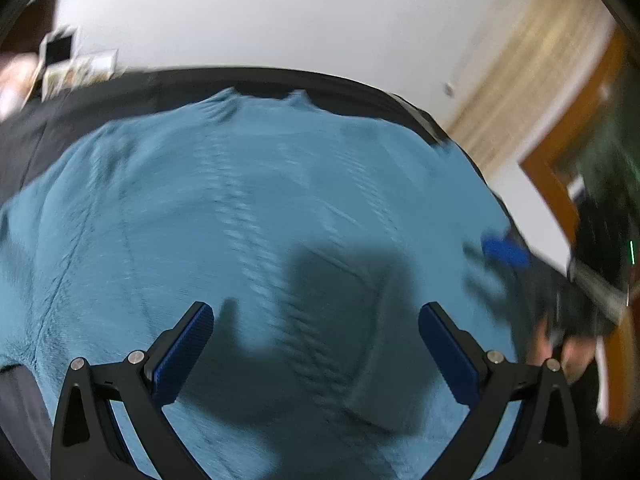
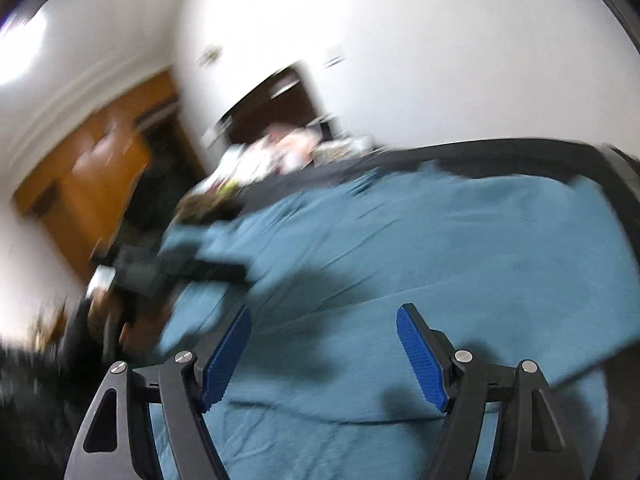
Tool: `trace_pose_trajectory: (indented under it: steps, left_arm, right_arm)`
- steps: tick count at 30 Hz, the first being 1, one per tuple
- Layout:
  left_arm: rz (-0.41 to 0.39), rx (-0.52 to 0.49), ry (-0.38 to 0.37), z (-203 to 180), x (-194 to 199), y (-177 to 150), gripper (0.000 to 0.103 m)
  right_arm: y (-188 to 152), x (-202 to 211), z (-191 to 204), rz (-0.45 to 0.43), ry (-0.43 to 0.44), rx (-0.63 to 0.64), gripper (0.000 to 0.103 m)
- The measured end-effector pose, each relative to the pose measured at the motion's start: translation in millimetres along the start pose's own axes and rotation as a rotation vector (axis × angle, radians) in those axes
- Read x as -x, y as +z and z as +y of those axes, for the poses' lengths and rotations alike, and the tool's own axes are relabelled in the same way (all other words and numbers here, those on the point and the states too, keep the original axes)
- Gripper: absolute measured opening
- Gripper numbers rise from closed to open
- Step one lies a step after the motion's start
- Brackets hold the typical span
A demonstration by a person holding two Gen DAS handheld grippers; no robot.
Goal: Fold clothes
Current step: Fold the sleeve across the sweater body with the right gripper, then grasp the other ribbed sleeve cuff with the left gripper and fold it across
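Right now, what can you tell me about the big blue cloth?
The teal garment lies spread across a dark surface and fills most of both views. It looks like soft, slightly fuzzy fabric with seams and shallow wrinkles. In the right wrist view one part lies folded over the rest. Shadows fall on it. The left hand-held gripper and right hand-held gripper are both open with nothing between their fingers. Blur hides finer detail.

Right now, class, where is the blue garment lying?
In both wrist views the blue garment lies spread over the dark table, under the open left gripper and the open right gripper, its far edge near the white wall.
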State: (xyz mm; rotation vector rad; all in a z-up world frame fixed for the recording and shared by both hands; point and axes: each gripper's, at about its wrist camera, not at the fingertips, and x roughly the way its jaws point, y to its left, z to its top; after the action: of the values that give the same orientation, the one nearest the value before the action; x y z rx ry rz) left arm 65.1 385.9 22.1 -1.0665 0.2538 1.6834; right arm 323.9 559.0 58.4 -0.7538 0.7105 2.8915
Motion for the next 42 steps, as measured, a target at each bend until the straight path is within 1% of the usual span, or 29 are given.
trace_pose_trajectory:
  steps: [3,5,6,7,8,9,10,11,12,13,17,20,21,22,24,25,26,29,32,35,39,42]
  left_arm:
    - [0.004,-0.129,0.051,-30,-5,-12,0.103]
    - [0.025,-0.174,0.075,-42,-12,-17,0.102]
    - [0.041,-0.191,0.085,-46,-17,-19,0.097]
    - [0.057,-0.207,0.094,-51,-22,-21,0.086]
    - [0.072,-0.223,0.104,-56,-26,-23,0.078]
    - [0.075,-0.23,0.12,-58,-29,-26,0.075]
    - [0.071,-0.24,0.123,-61,-29,-28,0.066]
    - [0.079,-0.238,0.109,-63,-29,-28,0.062]
    - [0.087,-0.236,0.097,-65,-29,-28,0.055]
    - [0.091,-0.232,0.096,-66,-30,-28,0.051]
    - [0.095,-0.214,0.098,-68,-32,-31,0.046]
    - [0.083,-0.192,0.1,-69,-28,-34,0.033]
    - [0.078,-0.186,0.1,-70,-27,-34,0.023]
    - [0.074,-0.186,0.099,-71,-26,-34,0.019]
    - [0.065,-0.186,0.096,-73,-24,-32,0.015]
    - [0.06,-0.186,0.095,-73,-23,-31,0.009]
    - [0.049,-0.186,0.099,-73,-21,-28,0.007]
    - [0.011,-0.17,0.121,-66,-13,-17,0.007]
    - [-0.062,-0.143,0.151,-52,6,4,0.007]
    - [-0.095,-0.118,0.128,-40,23,19,0.007]
    - [-0.132,-0.122,0.186,-28,34,25,0.007]
    - [-0.142,-0.07,0.223,-10,38,32,0.007]
  right_arm:
    - [3,16,-22,-0.106,-0.046,-0.109,0.077]
    - [4,25,-32,-0.151,-0.083,-0.16,0.077]
    - [5,28,-37,-0.163,-0.087,-0.179,0.077]
    - [5,29,-40,-0.172,-0.087,-0.193,0.077]
    - [5,30,-43,-0.18,-0.086,-0.206,0.077]
    - [5,31,-45,-0.189,-0.086,-0.219,0.077]
    - [5,31,-47,-0.194,-0.086,-0.226,0.077]
    - [6,32,-48,-0.2,-0.086,-0.23,0.077]
    - [6,32,-47,-0.202,-0.089,-0.227,0.077]
    - [6,31,-45,-0.203,-0.092,-0.222,0.077]
    - [5,32,-41,-0.21,-0.103,-0.201,0.078]
    - [1,44,-41,-0.22,-0.106,-0.19,0.078]
    - [1,44,-41,-0.222,-0.108,-0.191,0.078]
    - [0,44,-42,-0.224,-0.109,-0.195,0.078]
    - [-1,46,-45,-0.233,-0.121,-0.21,0.078]
    - [-2,48,-46,-0.24,-0.128,-0.216,0.078]
    - [-2,49,-47,-0.246,-0.136,-0.222,0.078]
    - [-3,55,-49,-0.273,-0.166,-0.234,0.078]
    - [-4,60,-52,-0.293,-0.185,-0.246,0.078]
    - [-4,61,-56,-0.29,-0.186,-0.263,0.078]
    - [-4,61,-59,-0.286,-0.196,-0.274,0.078]
    - [-5,61,-60,-0.288,-0.2,-0.278,0.078]
